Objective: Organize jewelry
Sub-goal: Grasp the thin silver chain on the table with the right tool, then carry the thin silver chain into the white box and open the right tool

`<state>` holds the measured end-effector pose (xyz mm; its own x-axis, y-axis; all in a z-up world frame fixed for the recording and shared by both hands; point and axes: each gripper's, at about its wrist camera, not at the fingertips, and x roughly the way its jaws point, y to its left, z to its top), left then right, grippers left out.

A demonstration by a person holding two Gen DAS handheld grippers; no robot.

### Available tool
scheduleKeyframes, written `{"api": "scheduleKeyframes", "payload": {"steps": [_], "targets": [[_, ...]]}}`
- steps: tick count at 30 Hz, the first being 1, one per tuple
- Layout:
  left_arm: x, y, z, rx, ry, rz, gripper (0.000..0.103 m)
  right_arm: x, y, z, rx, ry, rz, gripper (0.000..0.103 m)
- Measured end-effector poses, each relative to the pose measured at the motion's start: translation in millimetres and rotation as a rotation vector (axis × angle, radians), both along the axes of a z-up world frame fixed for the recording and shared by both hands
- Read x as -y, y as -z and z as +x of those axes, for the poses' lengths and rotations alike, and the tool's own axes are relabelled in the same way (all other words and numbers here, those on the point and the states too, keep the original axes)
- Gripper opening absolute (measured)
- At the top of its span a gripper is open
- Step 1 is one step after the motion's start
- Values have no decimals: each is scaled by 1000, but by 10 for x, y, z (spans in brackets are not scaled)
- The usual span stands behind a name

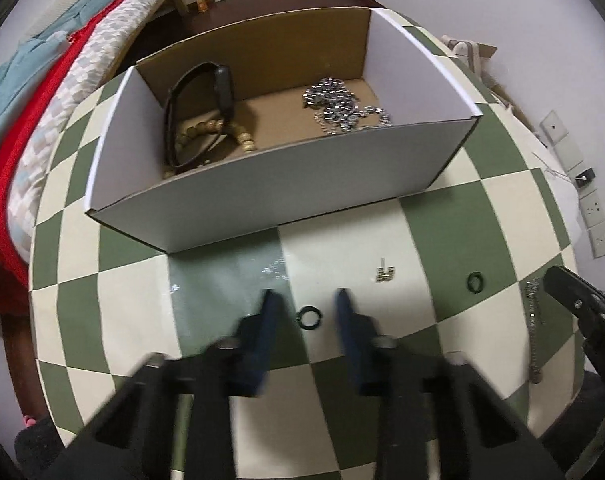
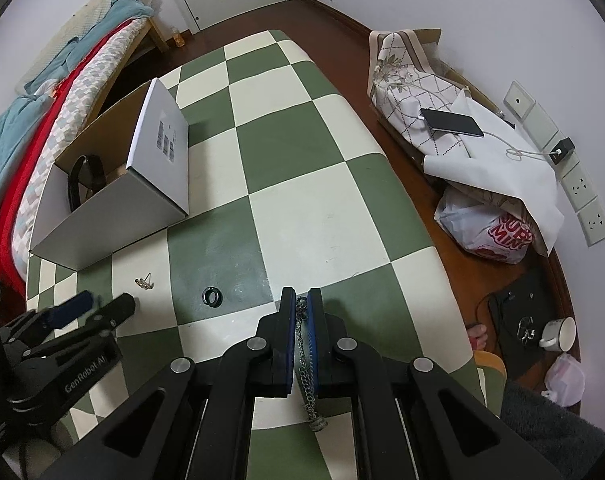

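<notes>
Nearest in the right wrist view, the right gripper (image 2: 301,300) has its jaws drawn narrow onto a metal chain (image 2: 305,364), which runs back between the fingers and ends in a small pendant lying on the bench (image 2: 302,152). The grip looks made, but the chain does not appear lifted yet.

The left gripper (image 1: 305,294) hovers low with its jaws wide, a small black ring (image 1: 309,315) lying on the bench between its fingers and touching neither. A little farther right lie a small metal earring (image 1: 385,273) and a second dark ring (image 1: 474,281), both loose on the checkered cloth.

Beyond them stands the open cardboard box (image 1: 262,184), already holding a black wristband (image 1: 200,112), a wooden bead bracelet (image 1: 210,132) and a heap of silver chain (image 1: 338,104).

The step in hand seems to be picking up the remaining loose pieces. Next, the left jaws would need to close squarely on the thin ring, which may slide, while the right carries its chain up over the box's near wall without letting the tail snag.
</notes>
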<state>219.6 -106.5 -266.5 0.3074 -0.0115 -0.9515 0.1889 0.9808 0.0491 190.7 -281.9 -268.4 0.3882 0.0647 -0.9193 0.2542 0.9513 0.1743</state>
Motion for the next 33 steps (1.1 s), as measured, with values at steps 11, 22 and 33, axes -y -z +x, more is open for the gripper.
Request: {"api": "scheduleKeyframes", "payload": {"steps": [11,22,33], "targets": [[-85,-105,-96,15,-27,-18,10,-84,-296,-1,64,-9,14,6],[-424,-785,-251,114,-63,-89,10,-234,-958,-73,171,-65,45,6],[-658,-1527,113,195,-86,-190,10,-599,-1902,207,330,-181,64,6]]}}
